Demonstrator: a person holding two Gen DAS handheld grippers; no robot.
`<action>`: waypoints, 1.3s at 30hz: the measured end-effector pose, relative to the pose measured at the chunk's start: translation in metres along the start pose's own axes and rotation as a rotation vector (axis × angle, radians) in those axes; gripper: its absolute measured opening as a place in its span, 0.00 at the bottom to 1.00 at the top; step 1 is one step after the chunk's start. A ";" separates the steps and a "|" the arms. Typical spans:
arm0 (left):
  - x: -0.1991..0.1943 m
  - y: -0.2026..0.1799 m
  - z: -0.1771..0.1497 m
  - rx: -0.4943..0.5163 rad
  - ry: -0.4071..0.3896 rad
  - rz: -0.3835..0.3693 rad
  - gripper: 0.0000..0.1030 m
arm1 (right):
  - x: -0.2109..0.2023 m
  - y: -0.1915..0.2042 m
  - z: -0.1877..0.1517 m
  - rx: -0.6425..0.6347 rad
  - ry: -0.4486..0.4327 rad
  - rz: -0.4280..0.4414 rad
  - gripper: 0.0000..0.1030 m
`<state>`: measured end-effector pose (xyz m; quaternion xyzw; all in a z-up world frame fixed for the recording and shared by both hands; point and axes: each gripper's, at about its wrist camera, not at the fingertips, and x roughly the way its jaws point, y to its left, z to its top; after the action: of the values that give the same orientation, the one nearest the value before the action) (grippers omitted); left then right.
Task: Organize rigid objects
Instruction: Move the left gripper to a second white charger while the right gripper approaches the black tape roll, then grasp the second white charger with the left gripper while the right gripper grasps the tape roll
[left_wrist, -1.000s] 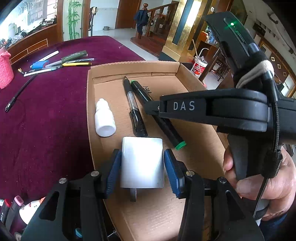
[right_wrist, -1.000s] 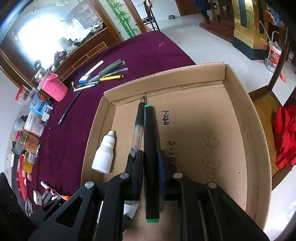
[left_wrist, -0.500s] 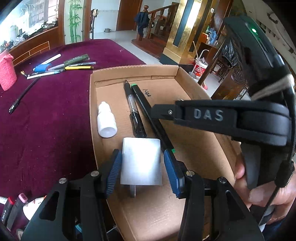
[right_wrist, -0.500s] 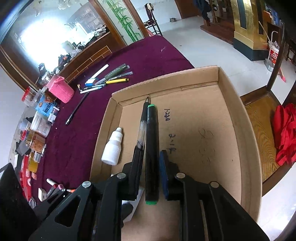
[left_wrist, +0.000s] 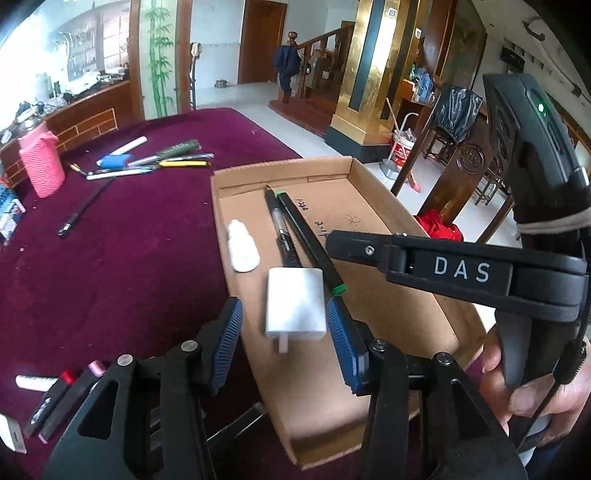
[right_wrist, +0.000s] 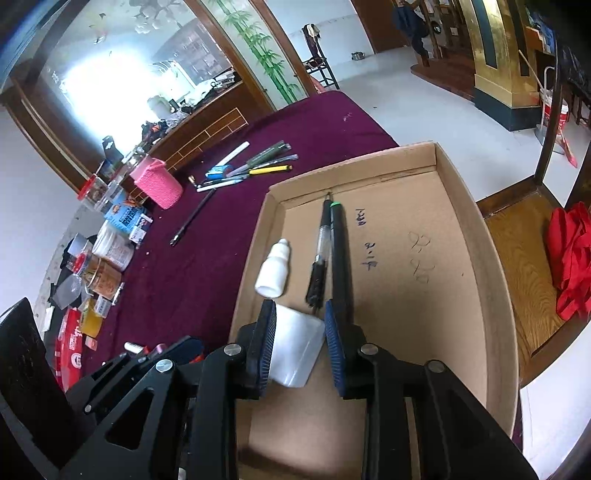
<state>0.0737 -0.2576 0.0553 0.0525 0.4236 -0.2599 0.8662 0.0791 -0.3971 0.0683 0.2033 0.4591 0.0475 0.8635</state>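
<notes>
A shallow cardboard box (left_wrist: 280, 170) (right_wrist: 369, 162) lies on the maroon cloth. In it are a white dropper bottle (left_wrist: 242, 251) (right_wrist: 273, 273), a clear-barrelled black pen (left_wrist: 282, 232) (right_wrist: 321, 243), a black pen with green ends (left_wrist: 310, 243) (right_wrist: 340, 251) and a white charger block (left_wrist: 295, 310) (right_wrist: 295, 347). My left gripper (left_wrist: 286, 343) hangs open above the near end of the charger, its pads apart from it. My right gripper (right_wrist: 300, 347) is opening. The green-ended pen lies flat beside its right pad, and nothing is pressed between the jaws.
Several pens (left_wrist: 159, 162) (right_wrist: 255, 166), a pink knitted holder (left_wrist: 40, 166) (right_wrist: 157, 182) and a lone black pen (left_wrist: 83, 210) lie on the cloth behind the box. Jars and packets (right_wrist: 107, 254) crowd the left edge. A wooden chair with red cloth (right_wrist: 569, 258) stands right of the box.
Both grippers have risen and drawn back from the box floor. The right jaws have let go of the green-ended pen, which stays in the box. The charger has not moved.
</notes>
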 end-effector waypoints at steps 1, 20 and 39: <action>-0.004 0.002 -0.002 0.002 -0.007 0.007 0.45 | -0.001 0.002 -0.003 -0.003 -0.001 0.002 0.23; -0.097 0.093 -0.053 -0.049 -0.150 0.191 0.56 | 0.006 0.111 -0.074 -0.160 0.018 0.159 0.33; -0.156 0.269 -0.145 -0.410 -0.086 0.371 0.67 | 0.032 0.176 -0.156 -0.383 0.101 0.192 0.41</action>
<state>0.0256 0.0820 0.0478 -0.0583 0.4133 -0.0079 0.9087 -0.0111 -0.1802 0.0360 0.0755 0.4630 0.2260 0.8537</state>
